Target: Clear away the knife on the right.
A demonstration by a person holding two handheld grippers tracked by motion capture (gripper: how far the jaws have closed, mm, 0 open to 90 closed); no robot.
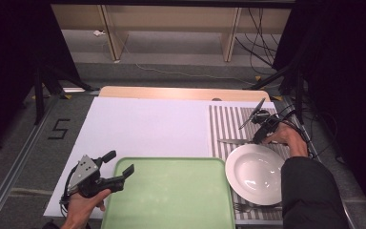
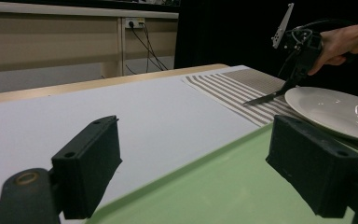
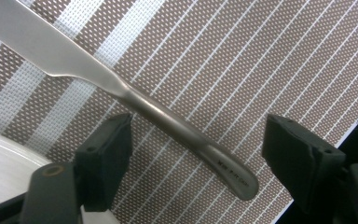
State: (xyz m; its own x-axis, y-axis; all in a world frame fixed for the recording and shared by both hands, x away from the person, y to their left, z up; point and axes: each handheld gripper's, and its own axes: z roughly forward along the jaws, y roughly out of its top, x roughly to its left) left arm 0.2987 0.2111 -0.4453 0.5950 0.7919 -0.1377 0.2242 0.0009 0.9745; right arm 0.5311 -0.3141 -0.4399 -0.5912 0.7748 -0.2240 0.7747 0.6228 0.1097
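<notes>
The knife (image 3: 135, 100) lies flat on the striped placemat (image 1: 226, 125), just beyond the white plate (image 1: 255, 174) at its 12 o'clock, with its blade pointing toward 9 o'clock in the high view. The right claw (image 3: 196, 154) is set wide around the knife's handle, and in the right gripper view no pad is seen to touch it.

A miss is judged the main risk: the handle is thin, smooth and lies flush on the weave, so it could be pushed aside or rolled if the pads are closed off centre. The handle sits nearer the left pad (image 3: 105, 161), so it could be nudged before it is gripped. The plate's rim is just beside that pad and could be knocked.

Little room is left at 3 o'clock, where the placemat ends near the worktop (image 1: 143, 129) edge. Open room is found at 9 o'clock and over the green tray (image 1: 169, 191), where the left claw (image 2: 193, 163) is held wide and empty.
</notes>
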